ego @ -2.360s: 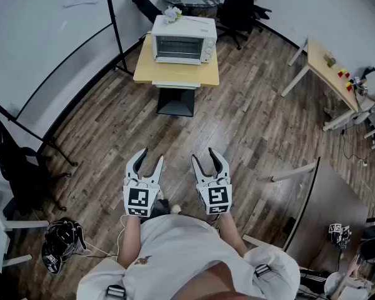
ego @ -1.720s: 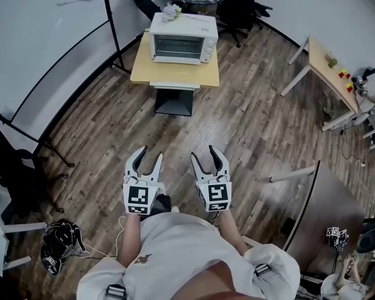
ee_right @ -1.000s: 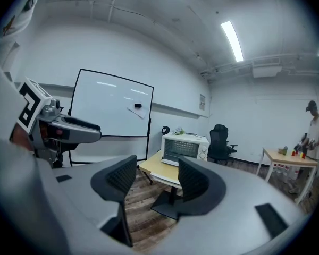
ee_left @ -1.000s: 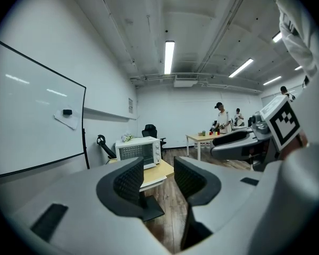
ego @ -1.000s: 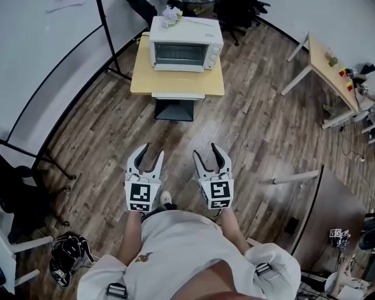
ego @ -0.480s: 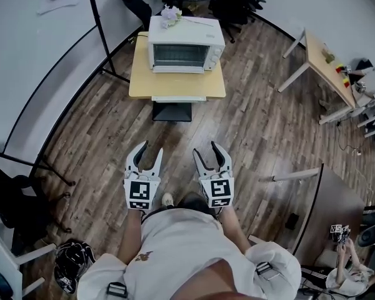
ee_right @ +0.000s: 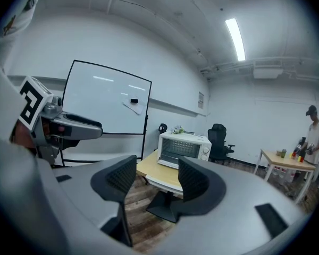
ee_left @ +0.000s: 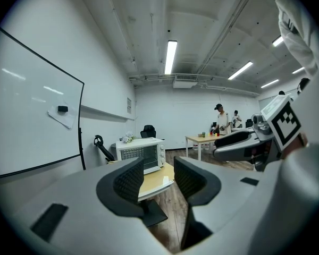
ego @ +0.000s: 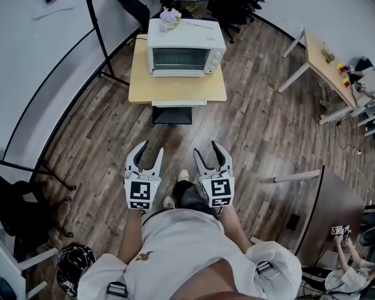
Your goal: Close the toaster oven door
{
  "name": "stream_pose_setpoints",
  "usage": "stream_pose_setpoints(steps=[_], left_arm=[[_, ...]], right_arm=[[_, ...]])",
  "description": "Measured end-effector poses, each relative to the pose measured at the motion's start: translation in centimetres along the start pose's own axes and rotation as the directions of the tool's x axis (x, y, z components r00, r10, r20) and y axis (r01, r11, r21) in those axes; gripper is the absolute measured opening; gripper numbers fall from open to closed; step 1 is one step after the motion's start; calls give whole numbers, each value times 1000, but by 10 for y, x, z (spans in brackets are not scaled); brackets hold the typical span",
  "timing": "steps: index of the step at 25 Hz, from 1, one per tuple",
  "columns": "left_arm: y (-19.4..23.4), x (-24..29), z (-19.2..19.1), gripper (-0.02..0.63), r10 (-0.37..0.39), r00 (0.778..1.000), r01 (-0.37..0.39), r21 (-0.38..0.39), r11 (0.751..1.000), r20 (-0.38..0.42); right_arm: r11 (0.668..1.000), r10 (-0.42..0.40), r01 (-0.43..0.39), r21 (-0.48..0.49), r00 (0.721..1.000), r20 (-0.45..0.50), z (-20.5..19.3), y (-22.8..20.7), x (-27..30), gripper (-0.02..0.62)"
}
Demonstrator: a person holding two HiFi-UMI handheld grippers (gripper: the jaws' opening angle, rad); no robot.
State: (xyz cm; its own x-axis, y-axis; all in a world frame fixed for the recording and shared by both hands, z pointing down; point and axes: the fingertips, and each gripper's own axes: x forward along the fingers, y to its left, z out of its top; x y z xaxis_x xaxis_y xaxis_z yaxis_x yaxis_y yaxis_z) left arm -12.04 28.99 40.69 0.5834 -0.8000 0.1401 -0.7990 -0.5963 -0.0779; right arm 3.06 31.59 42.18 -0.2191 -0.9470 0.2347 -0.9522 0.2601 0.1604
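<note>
The white toaster oven (ego: 186, 47) stands on a small yellow-topped table (ego: 175, 91) well ahead of me across the wood floor. Its glass door sits upright against the front and looks closed. In the left gripper view the toaster oven (ee_left: 140, 154) shows beyond the jaws; in the right gripper view the toaster oven (ee_right: 184, 146) shows the same way. My left gripper (ego: 150, 149) and right gripper (ego: 207, 149) are held side by side in front of my body, far short of the table. Both have a gap between the pads and nothing in it; the left gap is narrower.
A whiteboard on a black stand (ego: 97, 30) lines the left side. Black office chairs (ego: 234, 2) stand behind the oven, and a bunch of flowers (ego: 170, 16) lies on its top. A long wooden table (ego: 328, 64) is at the right, a brown panel (ego: 328, 211) near right, a helmet (ego: 72, 270) lower left.
The toaster oven and its table have drawn nearer and lower in the head view as I walk toward them. Both grippers keep the same pose in front of me.
</note>
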Motion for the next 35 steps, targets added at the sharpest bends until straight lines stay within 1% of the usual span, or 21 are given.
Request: stream_pose_setpoints(steps=[6, 19, 27, 35], left_arm=[[11, 21, -1, 192, 10, 1000, -10, -1, 1000, -4], [31, 82, 2, 193, 21, 1000, -21, -6, 1000, -21], [36, 125, 14, 196, 42, 999, -42, -4, 999, -22], [40, 162, 30, 198, 83, 996, -83, 9, 996, -24]], right_arm=[[1000, -2, 2, 2, 1000, 8, 3, -13, 21, 258], [1000, 15, -15, 7, 1000, -9, 5, -47, 75, 259], [999, 42, -42, 11, 999, -3, 11, -76, 107, 259], [996, 85, -85, 15, 996, 14, 20, -107, 139, 259]])
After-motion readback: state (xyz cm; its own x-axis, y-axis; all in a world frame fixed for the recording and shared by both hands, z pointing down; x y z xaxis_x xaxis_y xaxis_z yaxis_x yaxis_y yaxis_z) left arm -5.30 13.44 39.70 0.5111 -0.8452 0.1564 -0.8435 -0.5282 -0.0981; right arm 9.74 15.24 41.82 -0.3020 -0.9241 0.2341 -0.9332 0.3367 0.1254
